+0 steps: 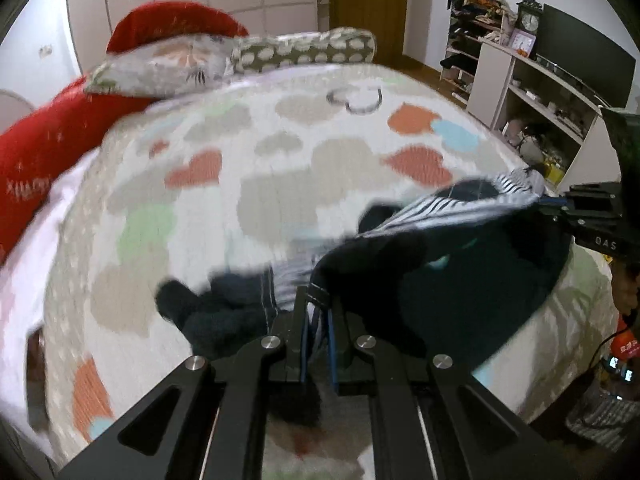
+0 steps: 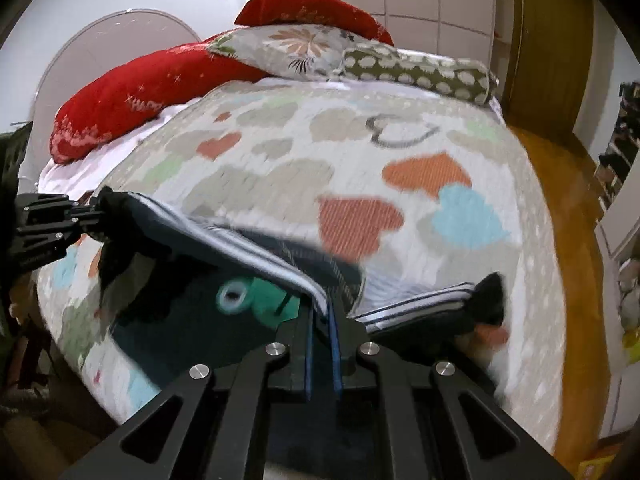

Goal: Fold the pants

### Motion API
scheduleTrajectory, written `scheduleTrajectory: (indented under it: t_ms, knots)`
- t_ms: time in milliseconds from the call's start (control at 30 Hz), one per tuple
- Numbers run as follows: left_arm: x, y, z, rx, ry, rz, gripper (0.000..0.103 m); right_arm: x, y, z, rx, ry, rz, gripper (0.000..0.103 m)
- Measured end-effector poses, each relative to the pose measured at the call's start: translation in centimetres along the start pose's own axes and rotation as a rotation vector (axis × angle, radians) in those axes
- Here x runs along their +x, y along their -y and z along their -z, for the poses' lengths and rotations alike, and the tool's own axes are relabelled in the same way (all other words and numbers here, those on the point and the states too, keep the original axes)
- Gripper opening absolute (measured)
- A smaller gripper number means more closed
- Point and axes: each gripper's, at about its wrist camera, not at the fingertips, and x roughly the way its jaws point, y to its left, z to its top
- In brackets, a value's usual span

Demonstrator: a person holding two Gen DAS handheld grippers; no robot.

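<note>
Fingers of the left gripper [image 1: 318, 312] and right gripper [image 2: 322, 316] each clamped the striped waistband of the dark pants [image 2: 192, 316] above the heart-patterned quilt [image 2: 280, 152].

Motion blur smears the pants [image 1: 460, 264] and the bed [image 1: 280, 140] in both views. The green print [image 2: 260, 300] on the pants is unreadable. The shelf [image 1: 540, 92] items are too small to tell. The person [image 1: 624, 292] is cut off at the right edge.

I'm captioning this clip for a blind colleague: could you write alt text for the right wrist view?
The right gripper is shut on the striped edge of dark navy pants, lifted over a bed's heart-patterned quilt. At the left edge, the left gripper pinches the pants' other end; a long red pillow lies behind.
</note>
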Motion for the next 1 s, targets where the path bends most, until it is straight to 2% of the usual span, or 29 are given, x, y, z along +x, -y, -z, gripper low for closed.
scheduleTrajectory:
  t_ms: [133, 267, 333, 400, 500, 567, 633, 700, 733, 767, 900, 1000]
  knots:
    - [1.6, 0.9, 3.4, -0.015, -0.053, -0.02, 0.009, 0.7, -0.3, 4.1, 0.056, -0.032, -0.012, 0.008]
    - [0.7, 2.4, 5.6, 0.022, -0.029, -0.083, 0.013, 0.5, -0.2, 7.3, 0.117, -0.028, 0.015, 0.009]
    - [-0.4, 3.1, 6.3, 0.049, -0.026, -0.098, 0.024, -0.3, 0.2, 8.5, 0.161, -0.02, 0.022, 0.009]
    - [-2.0, 3.3, 7.2, 0.066, -0.016, -0.086, 0.043, -2.0, 1.3, 9.7, 0.22, 0.002, 0.011, 0.01]
    - [-4.1, 2.9, 8.1, 0.055, 0.003, -0.068, 0.045, -4.6, 3.8, 10.9, 0.302, 0.061, 0.034, 0.018]
    - [-4.9, 2.3, 8.2, 0.018, 0.015, -0.06, 0.045, -5.8, 5.8, 11.1, 0.372, 0.101, 0.064, 0.026]
    - [-5.3, 1.8, 8.0, -0.025, 0.027, -0.052, 0.046, -6.7, 8.0, 10.9, 0.463, 0.137, 0.064, 0.028]
    - [-5.5, 1.5, 7.7, -0.066, 0.037, -0.051, 0.046, -6.9, 9.4, 10.2, 0.523, 0.167, 0.04, 0.038]
    - [-5.6, 1.3, 7.6, -0.084, 0.043, -0.049, 0.046, -6.8, 9.9, 9.7, 0.546, 0.184, 0.043, 0.046]
    - [-5.7, 1.2, 7.4, -0.095, 0.048, -0.045, 0.046, -6.6, 10.2, 9.3, 0.559, 0.196, 0.054, 0.049]
    - [-6.1, 0.9, 7.4, -0.131, 0.058, -0.03, 0.046, -4.6, 10.7, 6.4, 0.57, 0.211, 0.094, 0.049]
    - [-5.9, 0.4, 7.6, -0.156, 0.048, -0.034, 0.046, -2.3, 10.4, 4.4, 0.528, 0.171, 0.102, 0.047]
